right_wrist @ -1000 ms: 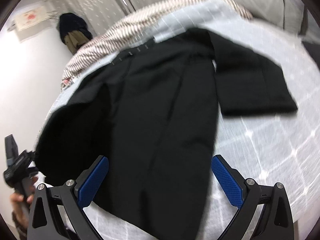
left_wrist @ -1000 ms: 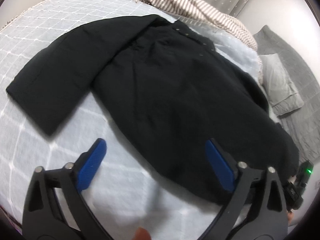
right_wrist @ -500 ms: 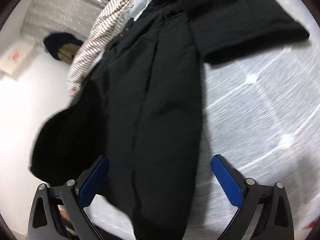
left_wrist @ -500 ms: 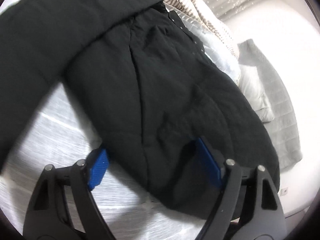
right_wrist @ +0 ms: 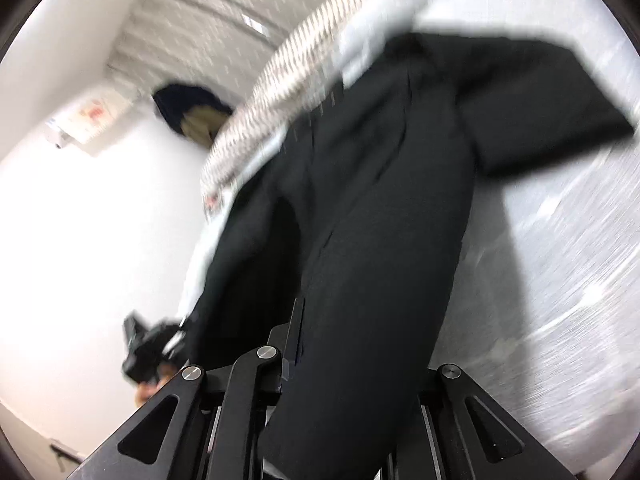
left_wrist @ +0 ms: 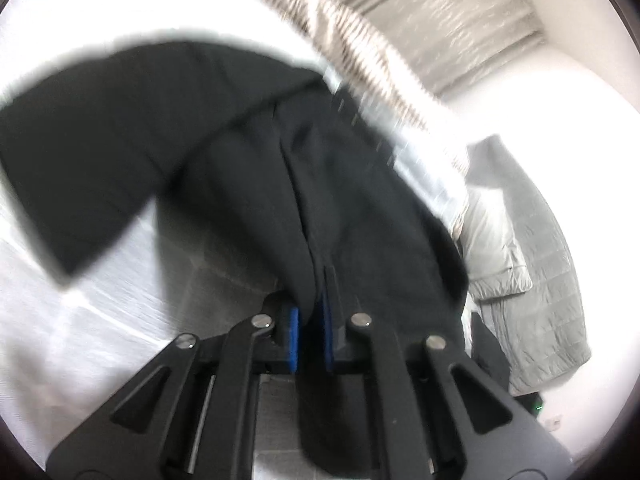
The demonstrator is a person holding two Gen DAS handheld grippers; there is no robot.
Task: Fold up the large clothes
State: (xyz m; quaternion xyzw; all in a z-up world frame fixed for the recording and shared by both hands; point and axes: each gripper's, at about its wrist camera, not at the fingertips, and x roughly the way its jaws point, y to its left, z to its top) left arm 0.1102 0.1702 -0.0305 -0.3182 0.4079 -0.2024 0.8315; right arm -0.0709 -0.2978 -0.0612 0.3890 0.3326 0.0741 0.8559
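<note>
A large black jacket (left_wrist: 360, 184) lies on a pale quilted bed (left_wrist: 80, 320), collar far, one sleeve spread to the left. My left gripper (left_wrist: 311, 332) is shut on the jacket's near hem, with cloth pinched between the blue pads. In the right wrist view the jacket (right_wrist: 380, 220) drapes over my right gripper (right_wrist: 320, 360), which is shut on the hem; the cloth hides its right finger. The other sleeve (right_wrist: 540, 112) lies to the right. Both views are blurred by motion.
A striped blanket (left_wrist: 360, 52) lies bunched at the head of the bed. A grey quilted cover (left_wrist: 532, 260) lies at the right. A dark garment (right_wrist: 188, 108) hangs on the white wall. The left gripper (right_wrist: 148, 352) shows at lower left in the right wrist view.
Both grippers went from open above the hem to shut on it. The hem has been lifted off the bed and both cameras have tilted up.
</note>
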